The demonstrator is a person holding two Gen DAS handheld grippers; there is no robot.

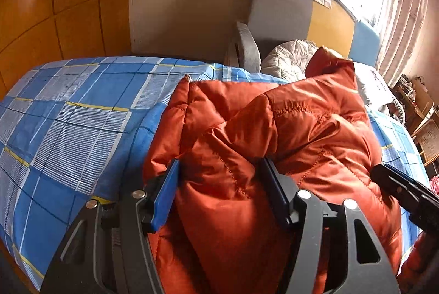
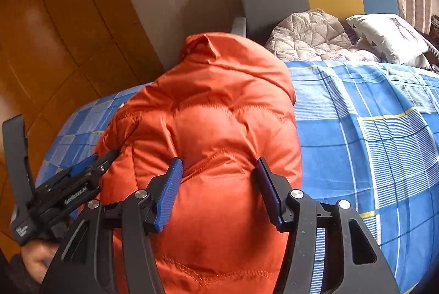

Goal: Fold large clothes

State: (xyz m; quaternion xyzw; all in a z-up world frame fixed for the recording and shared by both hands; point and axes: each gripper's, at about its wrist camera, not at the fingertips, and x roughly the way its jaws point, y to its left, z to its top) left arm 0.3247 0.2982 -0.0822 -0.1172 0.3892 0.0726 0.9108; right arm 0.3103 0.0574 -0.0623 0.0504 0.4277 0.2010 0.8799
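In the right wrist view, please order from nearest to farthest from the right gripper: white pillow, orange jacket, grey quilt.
From the right gripper:
1. Orange jacket, between its fingers.
2. Grey quilt, bunched at the bed's head, right of centre.
3. White pillow, far right, slightly beyond the quilt.

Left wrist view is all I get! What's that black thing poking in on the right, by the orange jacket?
Observer: The right gripper; its blue fingers sit either side of a puffy bulge of the jacket.
Operator: Who's holding my gripper?
Observer: A hand, just below the body of the left gripper.
Operator: What's on that white pillow?
Observer: The pillow has a printed figure and small dark triangles.
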